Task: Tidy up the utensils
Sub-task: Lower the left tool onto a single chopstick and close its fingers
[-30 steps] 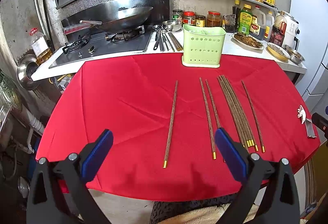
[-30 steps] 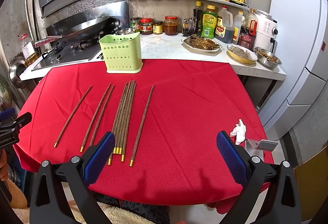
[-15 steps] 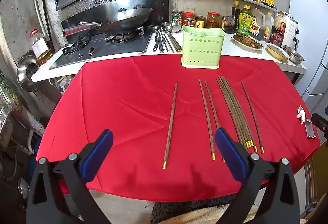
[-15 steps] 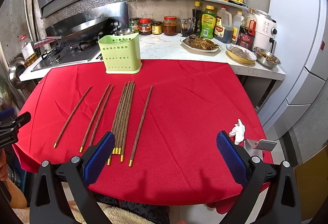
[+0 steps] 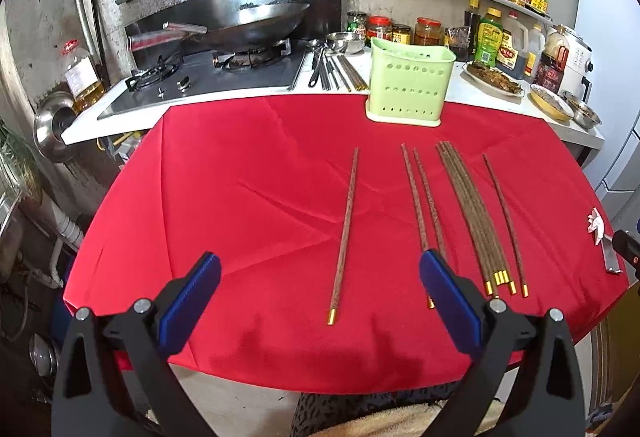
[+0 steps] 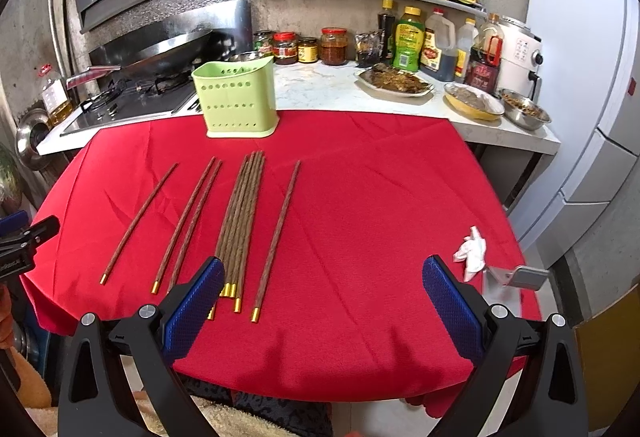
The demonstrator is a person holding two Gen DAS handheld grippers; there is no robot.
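Several brown chopsticks with gold tips lie lengthwise on the red tablecloth: a single one, a pair, a tight bundle and another single. A green perforated utensil holder stands upright at the cloth's far edge. The right wrist view shows the bundle, the right single chopstick and the holder. My left gripper is open and empty above the near edge, around the single chopstick's tip. My right gripper is open and empty, right of the bundle.
A crumpled white tissue and a metal clip sit at the cloth's right edge. Behind the table are a gas stove with a wok, metal utensils, jars, bottles and food dishes.
Both grippers have edged slightly forward and stay open. The chopsticks and holder have not moved.
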